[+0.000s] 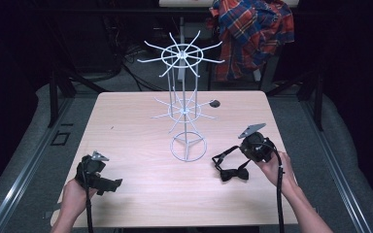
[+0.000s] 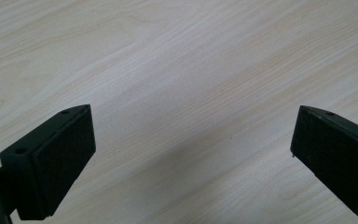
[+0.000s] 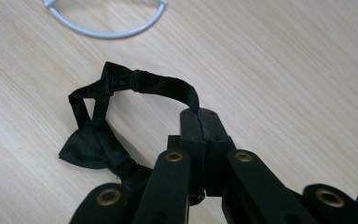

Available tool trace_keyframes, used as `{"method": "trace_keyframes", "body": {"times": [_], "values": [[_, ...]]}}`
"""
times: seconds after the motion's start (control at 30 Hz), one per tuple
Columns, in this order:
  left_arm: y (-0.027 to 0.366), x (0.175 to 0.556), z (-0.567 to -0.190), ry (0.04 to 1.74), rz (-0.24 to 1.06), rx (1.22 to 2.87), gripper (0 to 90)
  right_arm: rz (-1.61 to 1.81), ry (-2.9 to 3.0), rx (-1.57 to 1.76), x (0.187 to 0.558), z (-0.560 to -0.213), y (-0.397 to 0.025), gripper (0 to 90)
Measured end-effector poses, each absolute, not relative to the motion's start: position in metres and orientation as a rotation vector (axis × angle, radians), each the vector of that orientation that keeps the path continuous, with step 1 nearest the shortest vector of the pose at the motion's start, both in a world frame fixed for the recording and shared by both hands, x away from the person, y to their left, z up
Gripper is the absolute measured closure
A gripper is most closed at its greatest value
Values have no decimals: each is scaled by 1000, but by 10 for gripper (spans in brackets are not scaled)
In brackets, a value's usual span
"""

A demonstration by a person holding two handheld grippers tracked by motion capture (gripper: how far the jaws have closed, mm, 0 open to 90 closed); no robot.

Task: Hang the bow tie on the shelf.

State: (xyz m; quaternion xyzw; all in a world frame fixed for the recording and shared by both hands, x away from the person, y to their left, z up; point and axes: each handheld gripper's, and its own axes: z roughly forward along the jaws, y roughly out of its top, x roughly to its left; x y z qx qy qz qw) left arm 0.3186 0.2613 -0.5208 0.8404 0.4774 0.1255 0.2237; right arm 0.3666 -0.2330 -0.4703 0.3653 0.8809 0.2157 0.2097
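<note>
Both hand-held black two-jaw grippers, left (image 1: 108,185) and right (image 1: 233,151), carry grey three-cornered top plates and trailing black cables. The right one's linkage arms show brass-coloured rivets; the jaw pads are flat and rectangular.

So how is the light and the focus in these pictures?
High view: table bright, surroundings dark, rack pale. Left gripper view: soft shadow on the wood between wide jaws. Right gripper view: bow tie sharp, near linkage slightly soft.

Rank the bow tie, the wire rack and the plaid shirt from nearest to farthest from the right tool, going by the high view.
From the right tool:
1. Bow tie, its strap clamped in the tool.
2. Wire rack, at the table's middle.
3. Plaid shirt, hanging beyond the far edge.
</note>
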Motion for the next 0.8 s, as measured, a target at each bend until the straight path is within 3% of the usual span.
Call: {"method": "trace_keyframes", "body": {"times": [0.8], "values": [[261, 318, -520, 1312, 351, 2317, 0, 737, 2392, 969, 352, -441, -227, 900]]}}
